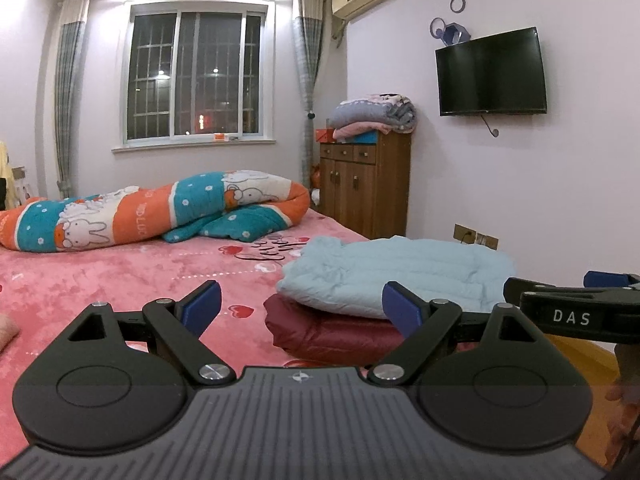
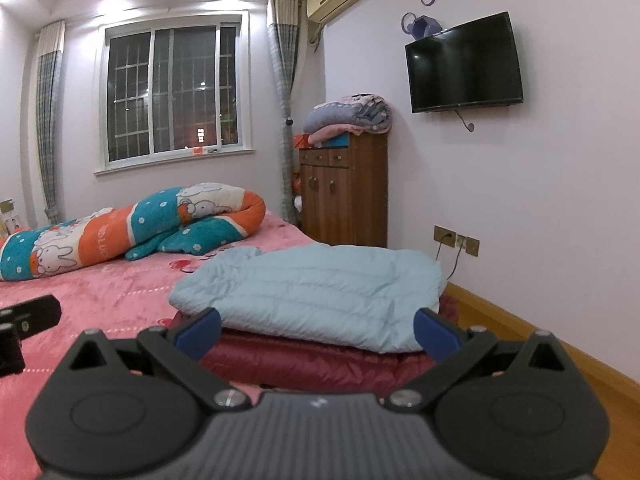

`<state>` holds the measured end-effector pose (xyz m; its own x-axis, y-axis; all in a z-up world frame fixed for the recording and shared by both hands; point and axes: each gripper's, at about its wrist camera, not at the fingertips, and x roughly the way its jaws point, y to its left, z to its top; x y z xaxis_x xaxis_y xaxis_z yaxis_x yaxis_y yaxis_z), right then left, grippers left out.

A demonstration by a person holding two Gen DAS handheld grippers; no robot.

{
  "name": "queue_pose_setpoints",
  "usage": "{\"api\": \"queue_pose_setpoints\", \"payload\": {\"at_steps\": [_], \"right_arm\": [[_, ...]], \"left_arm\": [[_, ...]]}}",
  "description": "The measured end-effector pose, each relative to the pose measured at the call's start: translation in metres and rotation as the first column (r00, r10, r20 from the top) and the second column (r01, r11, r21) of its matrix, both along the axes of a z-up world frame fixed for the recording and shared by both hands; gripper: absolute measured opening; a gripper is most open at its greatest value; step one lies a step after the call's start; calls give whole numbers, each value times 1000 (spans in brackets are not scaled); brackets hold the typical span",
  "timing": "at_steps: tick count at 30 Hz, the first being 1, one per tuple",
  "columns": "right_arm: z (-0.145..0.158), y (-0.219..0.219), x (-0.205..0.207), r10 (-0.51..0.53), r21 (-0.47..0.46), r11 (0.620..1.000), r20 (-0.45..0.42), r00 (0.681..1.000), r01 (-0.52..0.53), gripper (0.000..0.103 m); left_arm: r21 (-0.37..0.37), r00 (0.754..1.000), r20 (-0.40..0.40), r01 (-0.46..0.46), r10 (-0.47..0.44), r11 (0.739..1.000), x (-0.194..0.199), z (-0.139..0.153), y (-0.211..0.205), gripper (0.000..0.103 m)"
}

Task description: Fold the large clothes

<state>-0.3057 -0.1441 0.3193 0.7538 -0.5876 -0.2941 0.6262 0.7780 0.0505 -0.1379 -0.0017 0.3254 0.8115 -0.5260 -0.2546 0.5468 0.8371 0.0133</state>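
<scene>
Pink plush bedspread [image 1: 120, 272] carries two folded jackets, seemingly quilted; both hand-held grippers gape wide, empty.

2 folded jackets are stacked at the bed's [image 2: 100, 300] near right edge: the upper jacket [image 2: 320, 288] lies on the lower jacket [image 2: 312, 364]. A rolled quilt [image 2: 132, 228] is laid across the far side, under the window [image 2: 172, 88]. A cabinet [image 2: 348, 192] stands right of the bed, bearing folded blankets [image 2: 352, 118]. A television [image 2: 466, 64] is mounted further right.
</scene>
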Motion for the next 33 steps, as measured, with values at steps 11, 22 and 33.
{"api": "queue_pose_setpoints", "payload": {"at_steps": [11,22,33], "right_arm": [[-3,-3,2,3,7,1000,-1,1000,-3,102],[-8,-4,4,10,14,1000,0,1000,-10,102],[-15,-3,12,19,21,1000,-15,1000,-19,102]], "left_arm": [[-15,999,-39,19,-19,1000,8,-3,1,103],[1,997,-75,12,-11,1000,13,-6,0,103],[4,994,-106,4,-3,1000,19,-8,0,103]]}}
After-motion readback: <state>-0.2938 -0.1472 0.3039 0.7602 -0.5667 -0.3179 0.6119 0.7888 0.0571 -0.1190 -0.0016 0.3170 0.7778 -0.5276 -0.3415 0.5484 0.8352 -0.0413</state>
